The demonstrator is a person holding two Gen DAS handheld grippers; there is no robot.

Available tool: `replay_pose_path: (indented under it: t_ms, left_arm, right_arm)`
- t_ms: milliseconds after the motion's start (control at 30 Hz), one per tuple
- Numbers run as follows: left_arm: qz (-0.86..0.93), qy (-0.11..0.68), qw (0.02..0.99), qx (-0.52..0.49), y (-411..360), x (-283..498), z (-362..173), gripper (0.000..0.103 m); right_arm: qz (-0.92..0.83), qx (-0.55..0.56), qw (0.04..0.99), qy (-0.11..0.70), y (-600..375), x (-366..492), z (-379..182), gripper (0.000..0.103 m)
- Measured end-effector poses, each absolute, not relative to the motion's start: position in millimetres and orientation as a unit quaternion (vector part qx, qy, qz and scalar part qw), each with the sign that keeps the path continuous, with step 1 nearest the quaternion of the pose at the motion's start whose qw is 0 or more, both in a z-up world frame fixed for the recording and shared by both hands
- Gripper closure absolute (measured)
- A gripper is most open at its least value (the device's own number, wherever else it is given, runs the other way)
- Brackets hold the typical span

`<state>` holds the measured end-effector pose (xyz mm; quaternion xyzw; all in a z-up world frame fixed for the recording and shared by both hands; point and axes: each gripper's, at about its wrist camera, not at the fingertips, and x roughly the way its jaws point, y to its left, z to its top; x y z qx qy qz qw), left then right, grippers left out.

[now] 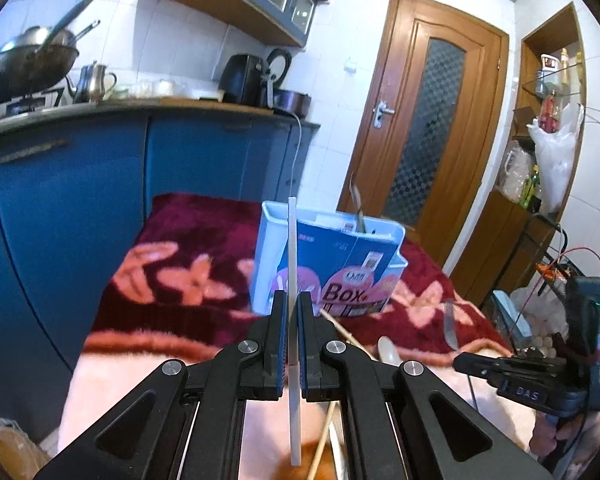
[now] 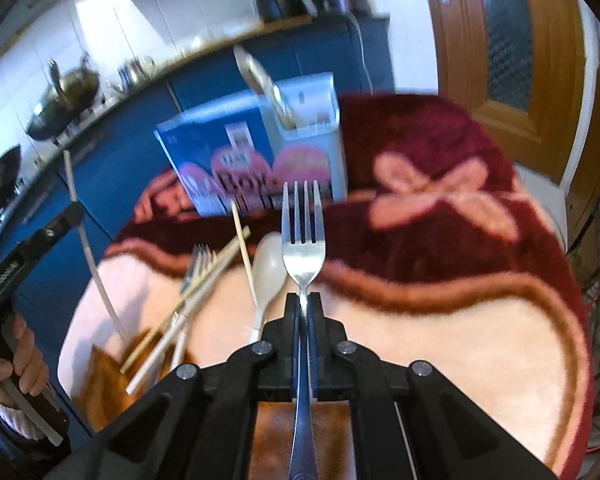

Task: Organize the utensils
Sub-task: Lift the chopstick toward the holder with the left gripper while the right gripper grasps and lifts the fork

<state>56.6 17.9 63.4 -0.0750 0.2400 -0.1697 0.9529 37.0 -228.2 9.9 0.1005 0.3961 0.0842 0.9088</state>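
Right wrist: steel four-tined fork (image 2: pixel 303 240), shiny, tines forward.

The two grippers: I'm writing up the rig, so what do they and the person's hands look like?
Both the left gripper and the right gripper are black, with angular linkage arms joined by round silver pivots. The left gripper's pads are blue. Seen from the left wrist view, the right gripper carries pale lettering on its side. A light knitted sleeve covers the wrist behind the left hand.
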Motion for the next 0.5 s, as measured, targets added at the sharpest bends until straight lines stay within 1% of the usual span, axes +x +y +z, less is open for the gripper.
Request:
replay_pose_path:
  t_ms: [233,500]
  left_arm:
    - [-0.166,0.218,0.959,-0.076,14.2,53.8,80.6,0.099]
    - [-0.154,0.193,0.966,-0.079,15.3,62.9,101.5,0.099]
  right_arm:
    - [0.078,0.122,0.944,0.297,-238.3,19.0,41.3,0.098]
    - [0.068,0.107,0.965,0.23,-242.0,13.1,67.3,0.098]
